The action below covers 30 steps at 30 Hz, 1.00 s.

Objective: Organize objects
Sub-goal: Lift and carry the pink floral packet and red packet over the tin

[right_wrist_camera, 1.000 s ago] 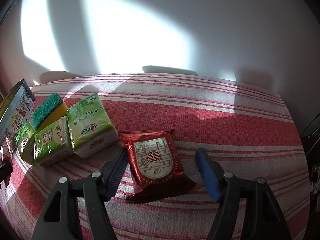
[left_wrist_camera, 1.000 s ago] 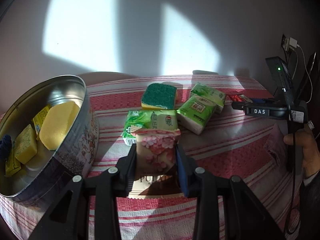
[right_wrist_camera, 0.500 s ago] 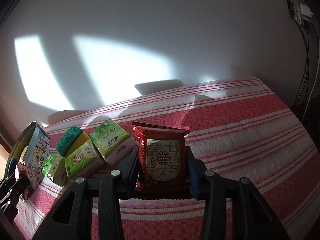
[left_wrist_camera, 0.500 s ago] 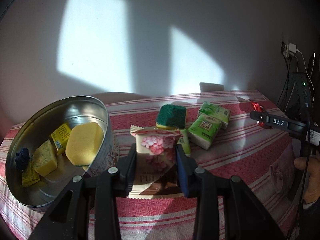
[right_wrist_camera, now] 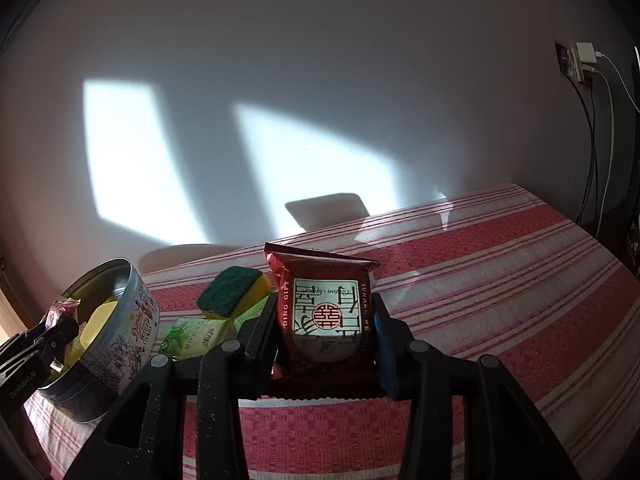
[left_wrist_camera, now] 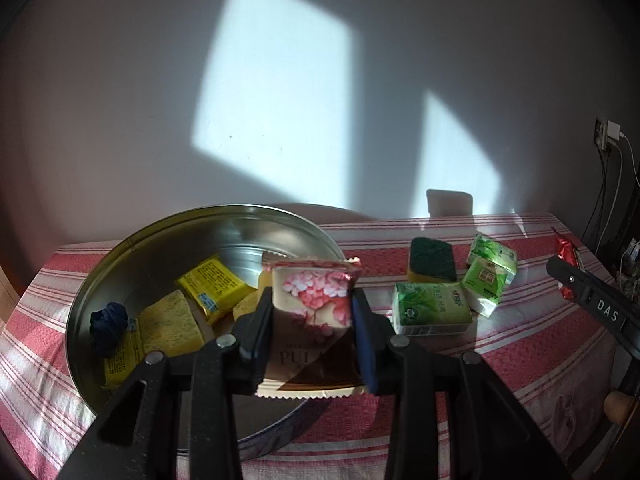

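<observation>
My left gripper (left_wrist_camera: 312, 312) is shut on a pink-and-white flowered snack packet (left_wrist_camera: 314, 300), held above the near rim of the round metal tin (left_wrist_camera: 100, 276). Inside the tin lie yellow sponges (left_wrist_camera: 170, 324), yellow packets (left_wrist_camera: 212, 286) and a dark blue wad (left_wrist_camera: 108, 322). My right gripper (right_wrist_camera: 326, 320) is shut on a red foil packet (right_wrist_camera: 324, 312) with a white label, lifted off the striped cloth. From the right wrist view the tin (right_wrist_camera: 120, 332) stands at the left with the left gripper (right_wrist_camera: 52, 334) over it.
A green-topped yellow sponge (left_wrist_camera: 432, 264) and three green tissue packs (left_wrist_camera: 432, 308) lie right of the tin on the red-and-white striped tablecloth (right_wrist_camera: 500, 280). A wall stands close behind the table. Cables and a wall socket (right_wrist_camera: 580, 62) are at the far right.
The right gripper shut on the red packet and lifted it off the cloth. The left gripper carried the pink packet up and leftward, over the tin.
</observation>
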Tool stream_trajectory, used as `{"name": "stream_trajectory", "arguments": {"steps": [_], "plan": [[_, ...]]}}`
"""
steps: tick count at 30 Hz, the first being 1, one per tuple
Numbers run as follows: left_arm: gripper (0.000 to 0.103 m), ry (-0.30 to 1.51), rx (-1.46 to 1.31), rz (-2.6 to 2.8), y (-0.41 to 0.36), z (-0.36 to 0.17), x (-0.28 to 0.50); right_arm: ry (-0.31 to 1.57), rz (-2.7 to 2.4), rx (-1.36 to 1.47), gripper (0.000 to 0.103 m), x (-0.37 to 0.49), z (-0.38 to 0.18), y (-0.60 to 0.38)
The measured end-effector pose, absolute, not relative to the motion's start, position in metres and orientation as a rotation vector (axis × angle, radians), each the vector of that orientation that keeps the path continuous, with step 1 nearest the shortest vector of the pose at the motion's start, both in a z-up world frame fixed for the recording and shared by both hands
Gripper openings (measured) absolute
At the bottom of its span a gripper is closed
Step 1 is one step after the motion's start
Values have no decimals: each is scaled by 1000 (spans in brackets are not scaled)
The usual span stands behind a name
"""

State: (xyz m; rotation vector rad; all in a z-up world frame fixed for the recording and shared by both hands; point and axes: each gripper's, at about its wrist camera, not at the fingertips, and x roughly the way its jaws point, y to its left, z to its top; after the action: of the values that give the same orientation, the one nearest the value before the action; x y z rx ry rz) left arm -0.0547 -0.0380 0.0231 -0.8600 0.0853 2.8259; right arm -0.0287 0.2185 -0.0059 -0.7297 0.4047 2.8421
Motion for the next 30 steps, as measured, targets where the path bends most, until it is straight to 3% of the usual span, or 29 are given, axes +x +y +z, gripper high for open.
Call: {"name": "stream_trajectory", "arguments": {"steps": [15,30], "plan": [[35,49,-846,2935,-110,26,-64,453,2987,-688,44,-32,4,102],[35,-27,-906,3040,-170,25,-79,359,3141,-690,44,-60,12,-1]]}}
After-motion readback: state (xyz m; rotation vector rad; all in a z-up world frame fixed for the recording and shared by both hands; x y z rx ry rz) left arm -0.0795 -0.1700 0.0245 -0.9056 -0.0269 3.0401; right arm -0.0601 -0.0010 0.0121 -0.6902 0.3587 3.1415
